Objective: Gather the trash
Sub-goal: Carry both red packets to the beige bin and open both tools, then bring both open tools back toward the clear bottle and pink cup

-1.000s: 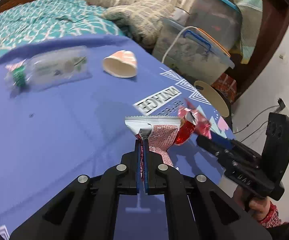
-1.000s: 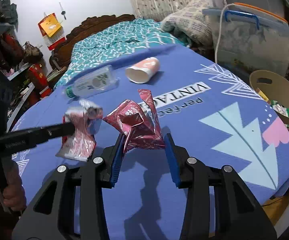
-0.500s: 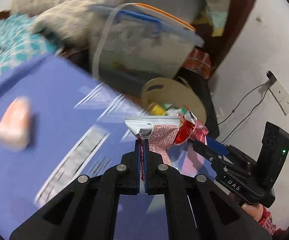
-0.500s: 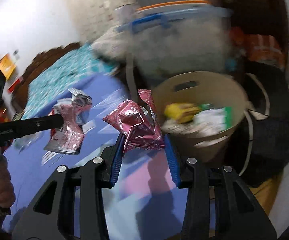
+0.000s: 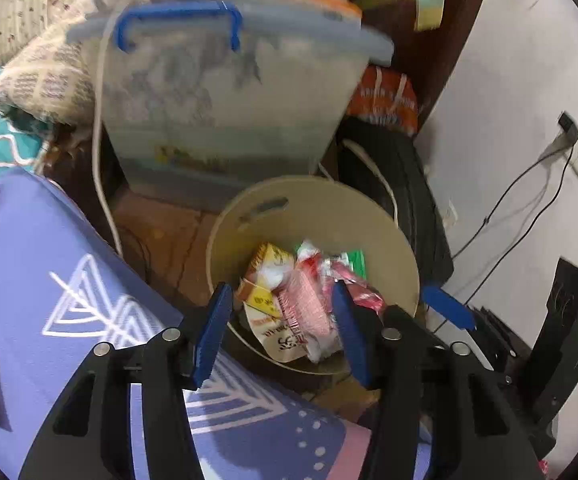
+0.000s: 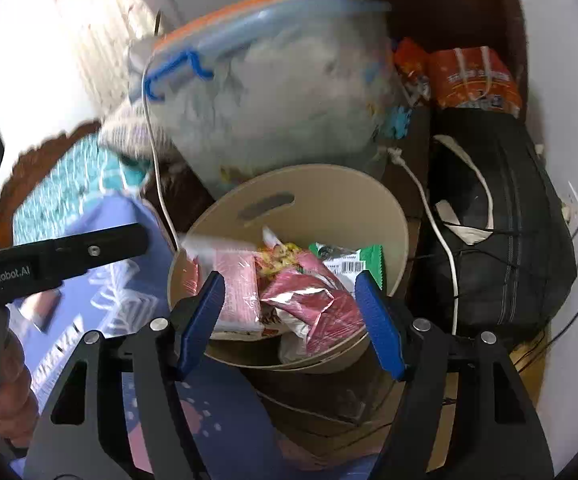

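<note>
— Trash wrappers: where are they?

— In the beige bin (image 5: pixel 321 216), which stands on the floor just past the near edge of the purple sheet (image 5: pixel 49 280). From the right wrist camera the bin (image 6: pixel 329 196) shows a slot handle in its far wall. A maroon foil wrapper (image 6: pixel 313 304) lies on top of the pile, crumpled, with a pink-and-white wrapper (image 6: pixel 237 292) to its left, touching it. A green-and-white packet (image 6: pixel 349 260) sits behind them towards the right wall.

— And from the other camera?

— The pink-and-white wrapper (image 5: pixel 305 308) is blurred there, lying in the bin over a yellow carton (image 5: pixel 265 280). I cannot tell whether it has come to rest.

— Are the tools grasping anything?

— No. The left gripper (image 5: pixel 285 332) has its blue pads spread wide, with nothing between them; it hangs above the bin's near rim. The right gripper (image 6: pixel 293 324) is likewise released, both fingers well apart, over the same opening. Its blue fingertip (image 5: pixel 449 308) pokes into the left camera's picture at the right of the bin.

— What surrounds the bin?

— A clear storage tub (image 5: pixel 229 100) with a blue handle stands behind it, on the far side. A black bag (image 6: pixel 501 220) lies to the right, with an orange package (image 6: pixel 473 76) beyond it. A white cable (image 5: pixel 101 140) hangs down the tub's left side. A patterned pillow (image 5: pixel 45 80) rests far left.
</note>
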